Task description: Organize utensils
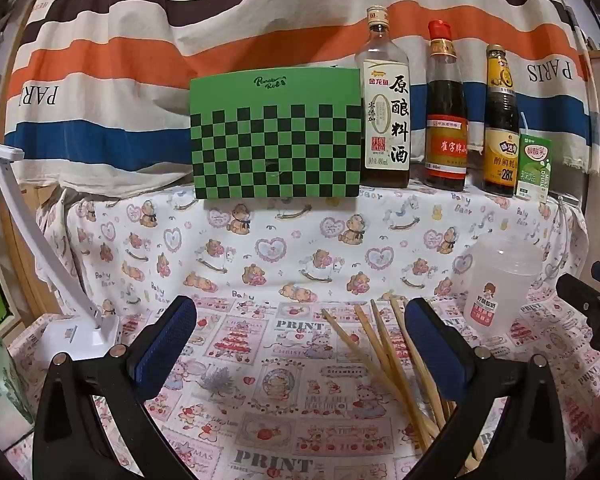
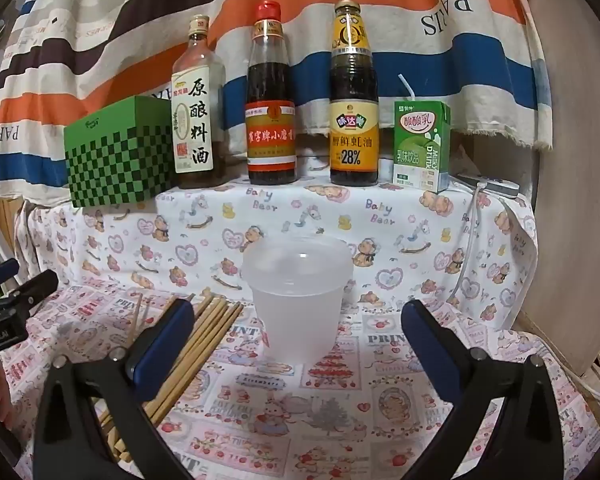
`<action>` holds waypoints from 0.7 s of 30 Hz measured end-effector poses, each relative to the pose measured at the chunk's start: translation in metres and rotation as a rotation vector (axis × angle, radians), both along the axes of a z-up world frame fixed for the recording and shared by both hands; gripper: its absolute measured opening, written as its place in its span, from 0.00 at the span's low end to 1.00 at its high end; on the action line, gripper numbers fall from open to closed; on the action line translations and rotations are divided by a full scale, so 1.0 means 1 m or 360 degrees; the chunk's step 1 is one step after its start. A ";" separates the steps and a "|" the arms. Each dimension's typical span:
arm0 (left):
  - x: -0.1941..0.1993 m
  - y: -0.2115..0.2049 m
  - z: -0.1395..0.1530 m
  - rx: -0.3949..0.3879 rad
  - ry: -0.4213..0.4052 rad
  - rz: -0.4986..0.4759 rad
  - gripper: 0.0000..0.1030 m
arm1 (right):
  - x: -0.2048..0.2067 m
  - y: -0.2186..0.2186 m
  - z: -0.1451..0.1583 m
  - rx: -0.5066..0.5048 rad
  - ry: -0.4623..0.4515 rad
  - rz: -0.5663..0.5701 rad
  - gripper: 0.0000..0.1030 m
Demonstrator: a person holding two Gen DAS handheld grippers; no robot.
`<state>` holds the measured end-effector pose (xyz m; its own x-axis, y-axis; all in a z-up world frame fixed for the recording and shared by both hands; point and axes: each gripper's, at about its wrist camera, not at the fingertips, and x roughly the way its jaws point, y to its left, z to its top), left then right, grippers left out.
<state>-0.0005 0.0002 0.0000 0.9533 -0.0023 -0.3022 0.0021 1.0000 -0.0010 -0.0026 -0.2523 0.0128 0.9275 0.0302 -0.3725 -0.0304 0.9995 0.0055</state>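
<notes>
Green checkered box, tan chopsticks

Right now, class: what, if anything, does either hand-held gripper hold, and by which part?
Nothing is held. The left hand-held gripper and right hand-held gripper are both open.

left gripper and right gripper gape, fingers empty.

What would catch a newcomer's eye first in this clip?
The row of three tall sauce bottles on the raised shelf at the back, beside a green checkered box. Nearer, a translucent plastic cup stands upright on the printed tablecloth, with loose wooden chopsticks lying to its left.
</notes>
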 end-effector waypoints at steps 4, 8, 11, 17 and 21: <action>0.000 0.000 0.000 0.0004 0.0004 0.0001 1.00 | 0.000 0.001 0.001 -0.0014 -0.0011 0.0003 1.00; 0.000 0.000 0.000 0.0004 0.0004 -0.0007 1.00 | -0.001 0.002 -0.001 -0.0016 -0.0017 0.0007 1.00; 0.000 0.000 0.000 0.0005 0.0001 -0.0013 1.00 | -0.001 0.003 -0.001 -0.0016 -0.0019 0.0007 1.00; 0.000 0.000 0.000 0.0004 0.0003 -0.0010 1.00 | -0.001 0.003 0.000 -0.0022 -0.0019 0.0011 1.00; -0.001 0.000 0.002 0.0003 -0.0002 -0.0011 1.00 | -0.002 0.003 0.000 -0.0029 -0.0025 0.0012 1.00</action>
<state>-0.0012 0.0001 0.0021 0.9536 -0.0084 -0.3010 0.0092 1.0000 0.0011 -0.0044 -0.2491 0.0127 0.9330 0.0304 -0.3585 -0.0377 0.9992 -0.0134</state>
